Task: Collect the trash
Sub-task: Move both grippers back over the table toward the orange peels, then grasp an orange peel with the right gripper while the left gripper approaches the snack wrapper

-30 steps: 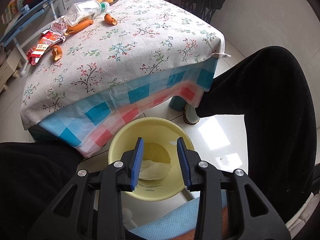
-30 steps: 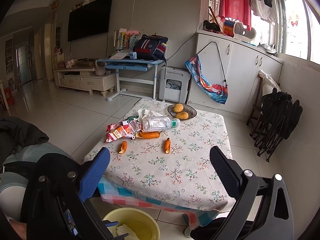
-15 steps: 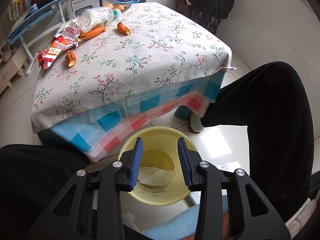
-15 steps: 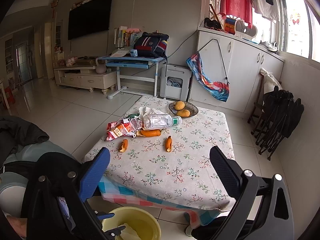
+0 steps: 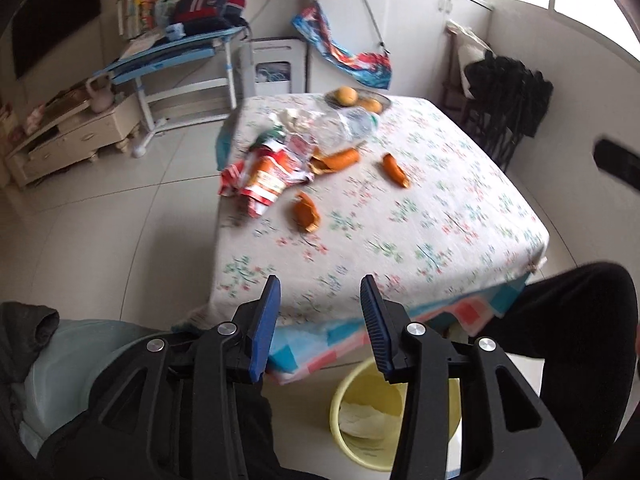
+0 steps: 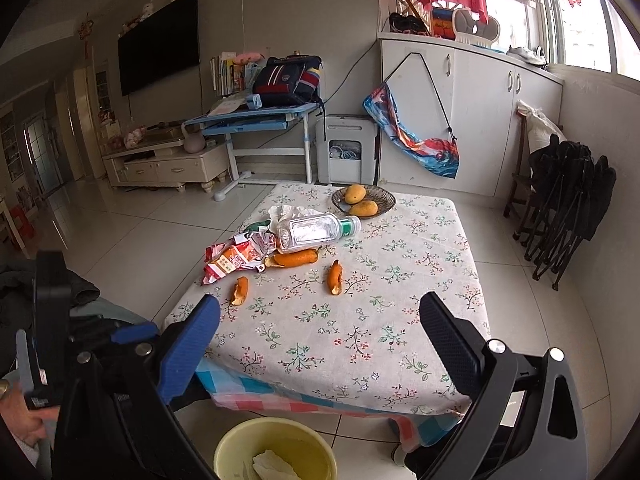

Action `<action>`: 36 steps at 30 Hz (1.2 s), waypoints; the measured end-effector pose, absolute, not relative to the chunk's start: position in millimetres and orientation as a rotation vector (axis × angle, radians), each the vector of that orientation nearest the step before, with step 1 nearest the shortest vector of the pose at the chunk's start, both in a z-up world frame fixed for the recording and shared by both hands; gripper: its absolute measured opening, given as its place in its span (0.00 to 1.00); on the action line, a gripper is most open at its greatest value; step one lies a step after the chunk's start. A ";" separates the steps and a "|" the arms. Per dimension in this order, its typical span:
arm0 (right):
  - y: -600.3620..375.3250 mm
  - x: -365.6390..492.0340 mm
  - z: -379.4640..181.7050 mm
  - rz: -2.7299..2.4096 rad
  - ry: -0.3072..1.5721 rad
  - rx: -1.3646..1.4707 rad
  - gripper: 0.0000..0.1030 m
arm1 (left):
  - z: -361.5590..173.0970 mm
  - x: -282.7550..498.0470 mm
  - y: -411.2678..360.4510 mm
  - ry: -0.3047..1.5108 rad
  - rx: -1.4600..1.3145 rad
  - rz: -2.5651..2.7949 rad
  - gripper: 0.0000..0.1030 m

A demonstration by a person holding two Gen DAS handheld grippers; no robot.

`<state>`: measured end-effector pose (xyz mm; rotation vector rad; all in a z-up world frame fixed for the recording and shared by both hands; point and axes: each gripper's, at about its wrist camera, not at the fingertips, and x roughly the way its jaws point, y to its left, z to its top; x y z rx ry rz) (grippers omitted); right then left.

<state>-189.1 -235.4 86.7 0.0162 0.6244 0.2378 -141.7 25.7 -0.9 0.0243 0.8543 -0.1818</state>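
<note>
A low table with a floral cloth (image 6: 360, 320) carries trash: a red snack wrapper (image 6: 230, 262) (image 5: 268, 174), a clear plastic bottle (image 6: 312, 232) (image 5: 344, 124), crumpled tissue (image 6: 288, 213) and three orange peels (image 6: 240, 291) (image 6: 334, 278) (image 6: 294, 258) (image 5: 306, 212). A yellow bin (image 6: 276, 450) (image 5: 356, 420) with tissue inside stands on the floor below the near table edge. My left gripper (image 5: 320, 300) is open and empty, above the near edge. My right gripper (image 6: 320, 320) is wide open and empty, short of the table.
A dish with two mangoes (image 6: 362, 200) sits at the table's far side. The person's black-clad legs (image 5: 560, 340) flank the bin. A blue desk (image 6: 256, 120), a TV cabinet (image 6: 168, 164), white cupboards (image 6: 480, 120) and folded black chairs (image 6: 568, 200) line the room.
My left gripper has swung up from over the bin to face the tabletop, and its jaws stand somewhat wider. The right gripper has barely moved.
</note>
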 end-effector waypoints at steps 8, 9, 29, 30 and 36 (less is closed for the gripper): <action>-207.1 -157.5 43.2 0.344 0.711 0.044 0.93 | 7.5 -77.8 61.1 0.789 -0.074 -0.095 0.47; -201.8 -152.5 37.5 0.356 0.721 0.043 0.93 | 7.2 -71.0 64.3 0.783 -0.085 -0.087 0.47; -103.8 -50.3 -38.4 0.485 0.859 -0.007 0.67 | -12.0 3.8 94.7 0.662 -0.128 0.027 0.64; -100.4 -46.6 -42.5 0.487 0.870 -0.009 0.65 | -11.9 1.7 94.1 0.658 -0.124 0.027 0.65; -92.7 -37.8 -55.0 0.489 0.912 -0.024 0.46 | -11.7 -2.2 91.0 0.655 -0.110 0.022 0.65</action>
